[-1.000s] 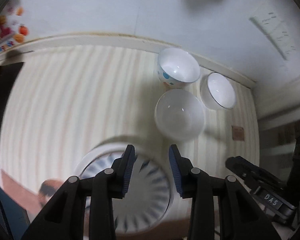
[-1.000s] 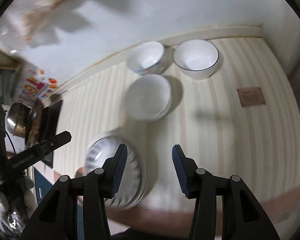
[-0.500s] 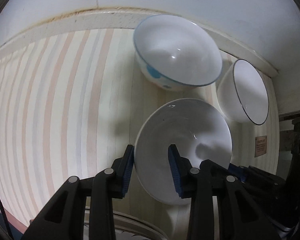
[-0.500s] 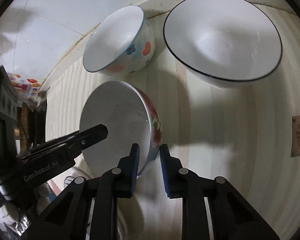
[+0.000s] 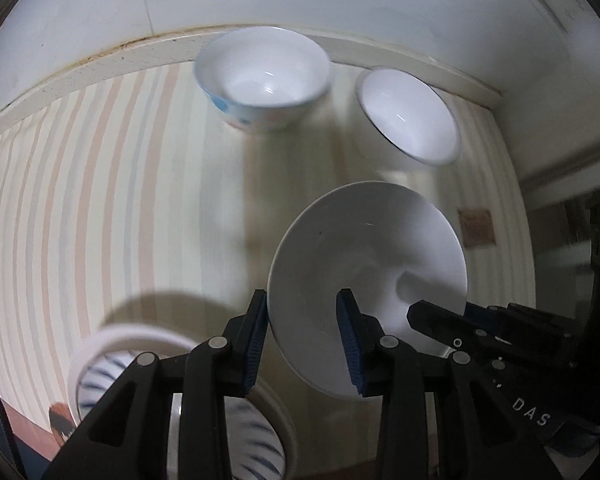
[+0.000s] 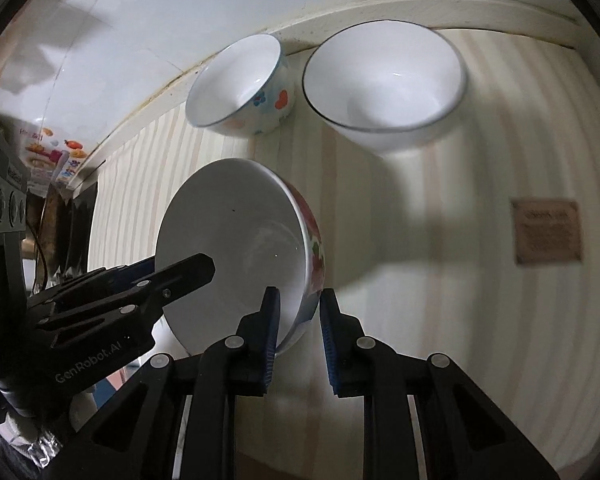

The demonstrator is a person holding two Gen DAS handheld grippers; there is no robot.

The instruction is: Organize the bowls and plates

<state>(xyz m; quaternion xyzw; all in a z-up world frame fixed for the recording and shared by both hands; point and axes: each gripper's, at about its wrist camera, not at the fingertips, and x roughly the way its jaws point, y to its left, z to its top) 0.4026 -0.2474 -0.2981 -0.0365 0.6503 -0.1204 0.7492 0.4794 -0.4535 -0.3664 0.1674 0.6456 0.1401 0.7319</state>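
striped plates (image 5: 100, 364): lower left of the left wrist view, on the striped table (image 5: 100, 200), partly hidden behind the left gripper; blurred.
left gripper (image 5: 302, 334): jaws straddle the near left rim of the flowered bowl (image 5: 364, 272), one blue pad outside the wall and one inside; whether the pads actually press the rim cannot be told.
flowered bowl: held tilted above the table, white inside facing the left wrist camera; red and green flower print on the outer wall shows in the right wrist view (image 6: 236, 248).
right gripper (image 6: 298, 322): jaws narrowly spread across the bowl's opposite rim, inner pad against the white inside, outer pad just beside the printed wall; firm contact cannot be told.
blue-rimmed bowl (image 5: 262, 76): upright at the back edge of the table by the wall, coloured spots outside (image 6: 240, 84).
black-rimmed bowl (image 5: 410, 114): upright, just beside the blue-rimmed bowl, to its right (image 6: 384, 80).
brown label (image 6: 546, 230): flat on the table, far right.
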